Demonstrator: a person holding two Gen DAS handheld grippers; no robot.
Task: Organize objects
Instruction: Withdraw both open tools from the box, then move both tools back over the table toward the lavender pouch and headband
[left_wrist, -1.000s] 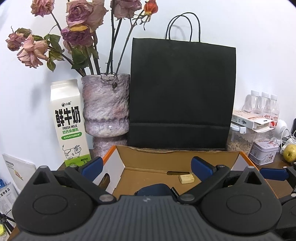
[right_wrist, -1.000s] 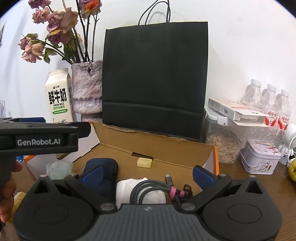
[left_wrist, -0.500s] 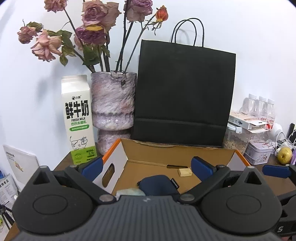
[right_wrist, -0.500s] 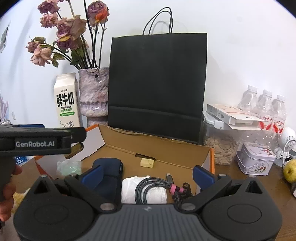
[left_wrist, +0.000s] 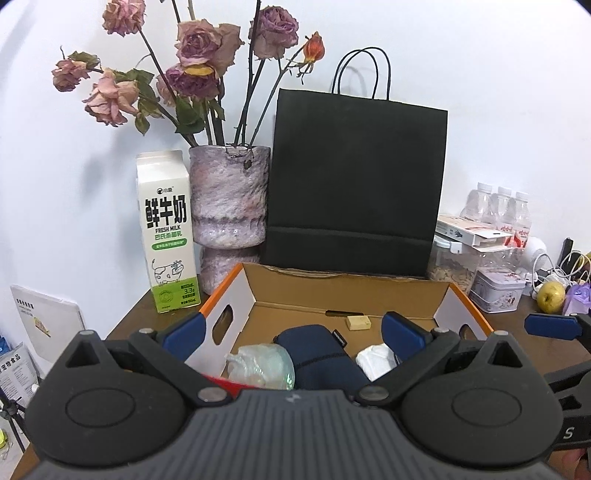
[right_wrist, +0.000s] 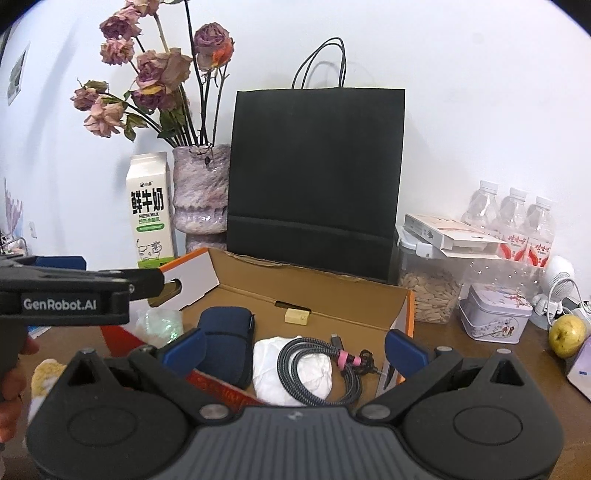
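A white wall backs the brown bench. An open cardboard box on it contains a navy pouch, white wad, braided cable and small yellow block. Left tongs and right tongs are both spread wide, holding nothing, above the box's near edge.
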